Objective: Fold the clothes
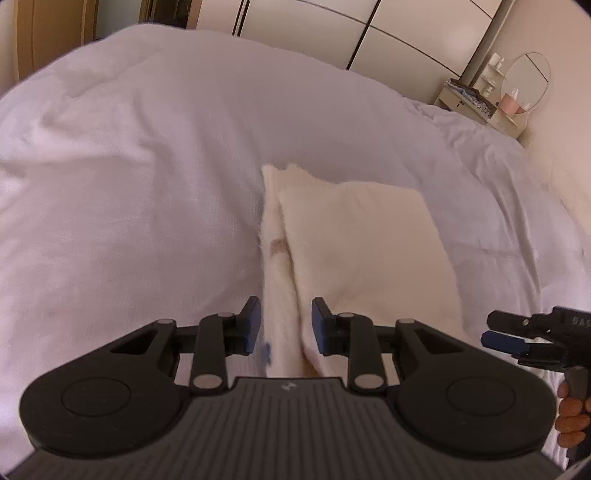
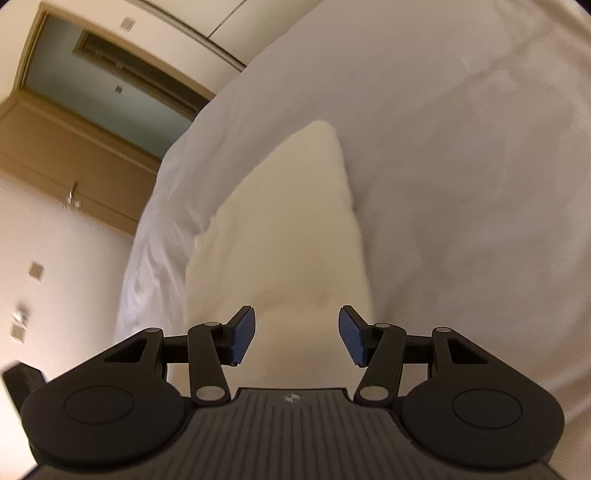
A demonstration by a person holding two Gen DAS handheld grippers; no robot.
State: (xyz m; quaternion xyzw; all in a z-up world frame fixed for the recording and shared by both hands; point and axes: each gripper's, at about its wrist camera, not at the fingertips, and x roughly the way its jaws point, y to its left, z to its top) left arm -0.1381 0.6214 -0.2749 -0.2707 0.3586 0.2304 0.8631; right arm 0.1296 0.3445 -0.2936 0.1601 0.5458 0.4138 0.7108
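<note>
A cream fluffy garment (image 1: 354, 236) lies folded on the white bed (image 1: 129, 184), with a narrower strip along its left side. My left gripper (image 1: 286, 325) is open above the garment's near end, its blue pads on either side of the strip. It holds nothing. My right gripper (image 2: 297, 334) is open and empty above the same garment (image 2: 280, 229). It also shows in the left wrist view (image 1: 506, 341) at the right edge, beside the garment.
The bed's edge (image 2: 147, 236) drops toward the floor at the left of the right wrist view. A wooden door (image 2: 74, 147) is beyond it. A dressing table with a round mirror (image 1: 524, 81) stands at the far right, next to wardrobe doors (image 1: 369, 33).
</note>
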